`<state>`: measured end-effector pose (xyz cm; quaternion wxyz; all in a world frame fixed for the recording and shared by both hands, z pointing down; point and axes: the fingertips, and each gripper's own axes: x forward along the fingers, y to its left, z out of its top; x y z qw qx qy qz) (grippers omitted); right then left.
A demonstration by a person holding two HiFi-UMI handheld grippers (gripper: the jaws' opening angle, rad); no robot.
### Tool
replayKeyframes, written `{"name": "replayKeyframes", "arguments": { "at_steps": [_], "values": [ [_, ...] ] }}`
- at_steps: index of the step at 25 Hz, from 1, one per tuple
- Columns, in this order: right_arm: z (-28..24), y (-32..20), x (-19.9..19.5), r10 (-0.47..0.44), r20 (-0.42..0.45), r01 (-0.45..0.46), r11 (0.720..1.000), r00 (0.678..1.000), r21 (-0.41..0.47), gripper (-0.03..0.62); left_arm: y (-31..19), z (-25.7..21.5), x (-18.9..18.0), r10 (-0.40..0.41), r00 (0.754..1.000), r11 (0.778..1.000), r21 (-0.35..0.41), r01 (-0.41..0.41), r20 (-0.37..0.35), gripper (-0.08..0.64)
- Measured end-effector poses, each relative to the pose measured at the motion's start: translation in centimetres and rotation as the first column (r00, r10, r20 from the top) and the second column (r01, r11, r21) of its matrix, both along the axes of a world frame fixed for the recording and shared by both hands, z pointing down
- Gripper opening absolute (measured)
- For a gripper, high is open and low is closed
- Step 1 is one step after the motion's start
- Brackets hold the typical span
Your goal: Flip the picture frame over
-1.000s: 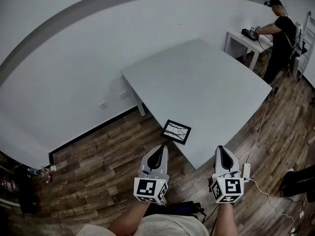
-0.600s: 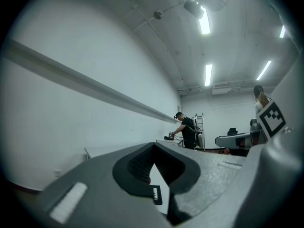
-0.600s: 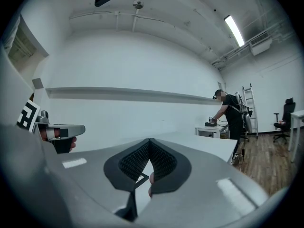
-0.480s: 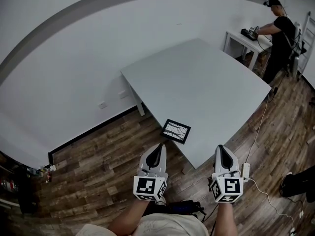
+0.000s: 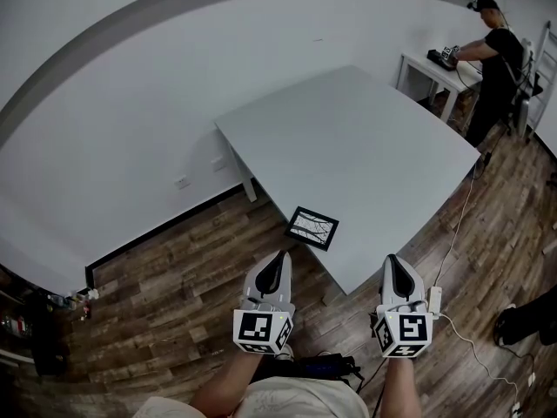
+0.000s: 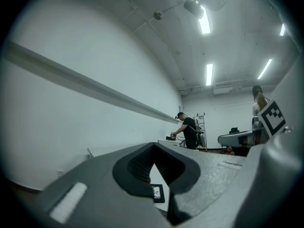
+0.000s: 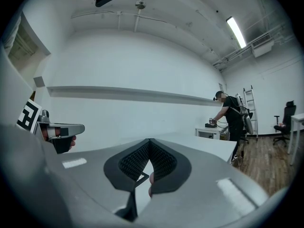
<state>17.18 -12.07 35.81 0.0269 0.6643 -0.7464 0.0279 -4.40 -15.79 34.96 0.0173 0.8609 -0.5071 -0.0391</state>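
The picture frame [image 5: 312, 227] is small and black-edged, showing a pale picture with dark branch lines. It lies flat near the front left edge of the grey table [image 5: 365, 146]. Both grippers hang over the wooden floor, short of the table and apart from the frame. My left gripper [image 5: 280, 258] points toward the frame with its jaws together and nothing between them. My right gripper [image 5: 392, 261] sits to the right, also shut and empty. The frame [image 6: 156, 193] shows below the left gripper [image 6: 153, 146] in its view. A corner of the frame [image 7: 138, 178] peeks through under the right gripper [image 7: 149, 141].
A person [image 5: 498, 46] in black works at a small white table [image 5: 435, 72] at the far right. A white power strip [image 5: 435, 301] and cable lie on the floor by the table's near corner. A dark bag [image 5: 322, 369] rests at my feet. A white wall runs on the left.
Almost nothing: both grippers stay shut and have sunk slightly toward me, the left one drifting a little left. The frame has not moved on the table.
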Motion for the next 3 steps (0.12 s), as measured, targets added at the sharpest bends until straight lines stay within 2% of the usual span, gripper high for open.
{"name": "replayKeyframes", "arguments": {
  "at_steps": [3],
  "values": [
    [0.01, 0.22, -0.16, -0.002, -0.003, 0.002, 1.0, 1.0, 0.001, 0.02, 0.15, 0.05, -0.32, -0.006, 1.0, 1.0, 0.0, 0.006, -0.001, 0.0]
  ]
}}
